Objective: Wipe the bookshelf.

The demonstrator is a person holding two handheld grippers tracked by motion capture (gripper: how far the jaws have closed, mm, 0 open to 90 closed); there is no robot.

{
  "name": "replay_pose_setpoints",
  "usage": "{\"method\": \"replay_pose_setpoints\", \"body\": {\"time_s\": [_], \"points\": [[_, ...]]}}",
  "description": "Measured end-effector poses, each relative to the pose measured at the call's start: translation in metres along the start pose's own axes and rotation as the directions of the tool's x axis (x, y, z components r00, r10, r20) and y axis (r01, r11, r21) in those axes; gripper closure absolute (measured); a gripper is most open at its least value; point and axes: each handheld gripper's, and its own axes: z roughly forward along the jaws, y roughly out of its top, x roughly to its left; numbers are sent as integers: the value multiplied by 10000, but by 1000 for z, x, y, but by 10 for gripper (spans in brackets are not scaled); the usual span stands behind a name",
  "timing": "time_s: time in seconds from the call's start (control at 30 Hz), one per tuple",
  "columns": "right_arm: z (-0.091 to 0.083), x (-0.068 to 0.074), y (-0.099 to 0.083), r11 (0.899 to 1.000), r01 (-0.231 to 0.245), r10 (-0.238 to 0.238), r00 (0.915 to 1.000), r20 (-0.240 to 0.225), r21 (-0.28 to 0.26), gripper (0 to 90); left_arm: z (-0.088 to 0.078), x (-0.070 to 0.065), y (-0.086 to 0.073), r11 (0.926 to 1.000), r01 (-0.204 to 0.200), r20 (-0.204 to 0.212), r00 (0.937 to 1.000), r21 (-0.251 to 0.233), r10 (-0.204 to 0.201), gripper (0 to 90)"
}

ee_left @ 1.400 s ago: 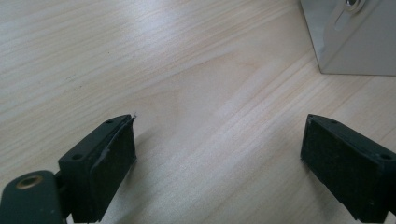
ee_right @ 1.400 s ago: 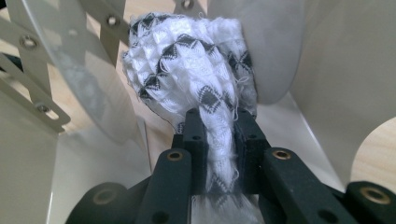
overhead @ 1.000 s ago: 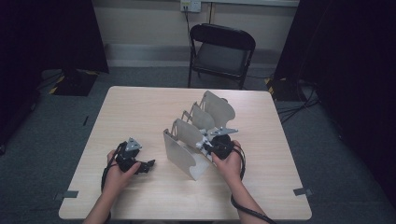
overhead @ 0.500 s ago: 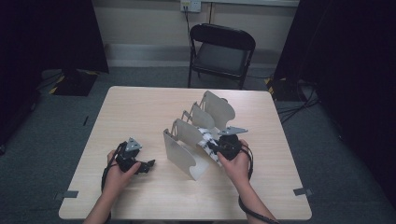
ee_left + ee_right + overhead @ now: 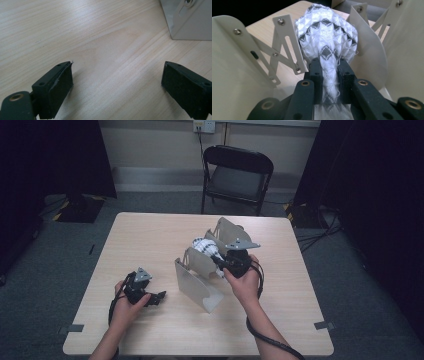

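Near the desk's [image 5: 150, 230] front-left corner, the left tool [image 5: 156, 298] rests with its jaws wide apart and empty. At mid-desk, the right tool [image 5: 329, 75] is clamped on a black-and-white patterned cloth [image 5: 327, 37] between the plates of an accordion-style metal rack [image 5: 192, 282]. The loose knit could snag on a plate edge or rivet and tip the rack.

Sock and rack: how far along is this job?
Done: the right gripper is shut on the rolled sock, which sits between two plates of the rack. In hand: handling the sock in that slot; whether it goes in or comes out I cannot tell. Left: releasing the sock. The left gripper rests open on the table.
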Motion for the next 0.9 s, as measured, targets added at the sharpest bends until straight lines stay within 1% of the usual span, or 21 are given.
{"method": "replay_pose_setpoints", "body": {"time_s": [0.03,0.07,0.1,0.13,0.17,0.2,0.23,0.27,0.33,0.37,0.43,0.47,0.53,0.57,0.6,0.7,0.8,0.9], "points": [[1,-2,-2,9998,-170,170,9999,-20,99,781,0,0,0,10000,-7,12,10000,1,7,99],[2,-4,-5,9998,-153,152,9999,25,146,780,0,0,0,10000,1,5,10000,-16,-1,99],[4,-7,-11,9990,-67,61,9999,128,444,781,0,0,0,10000,-2,5,10000,-14,2,99],[4,-7,-11,9990,-67,61,9999,128,444,781,0,0,0,10000,-2,5,10000,-14,2,99],[6,-9,-17,9979,-32,23,9999,147,654,781,0,0,0,10000,-2,6,10000,-15,2,99],[6,-9,-17,9979,-32,23,9999,147,654,781,0,0,0,10000,-2,6,10000,-15,2,99],[9,-8,-23,9958,147,-166,9997,204,907,781,0,0,0,10000,-4,-2,10000,-8,4,99],[9,-8,-23,9958,147,-166,9997,204,907,781,0,0,0,10000,-2,-1,10000,-11,2,99],[13,-7,-30,9935,219,-244,9995,211,1119,781,0,0,0,10000,-9,0,10000,-8,9,99],[18,-6,-37,9913,242,-263,9995,151,1292,781,0,0,0,10000,-7,-1,10000,-7,7,99],[22,-5,-43,9881,286,-311,9994,144,1514,781,0,0,0,10000,-7,0,10000,-8,7,99],[22,-5,-43,9881,286,-311,9994,144,1514,781,0,0,0,10000,-7,0,10000,-8,7,99],[27,-4,-50,9841,353,-380,9992,124,1742,781,0,0,0,10000,-9,-4,10000,-5,9,99],[29,-4,-57,9807,367,-396,9992,109,1920,781,0,0,0,10000,-1,1,10000,-12,1,99],[29,-4,-57,9807,367,-396,9992,109,1920,781,0,0,0,10000,-12,-2,10000,-7,12,99],[32,-4,-67,9730,335,-373,9992,121,2282,781,0,0,0,10000,-8,17,10000,3,8,99],[30,-6,-70,9702,322,-367,9992,142,2403,780,0,0,0,10000,-16,17,10000,5,16,99],[24,-8,-66,9733,236,-286,9994,184,2283,780,0,0,0,10000,-16,16,10000,6,16,99]]}}
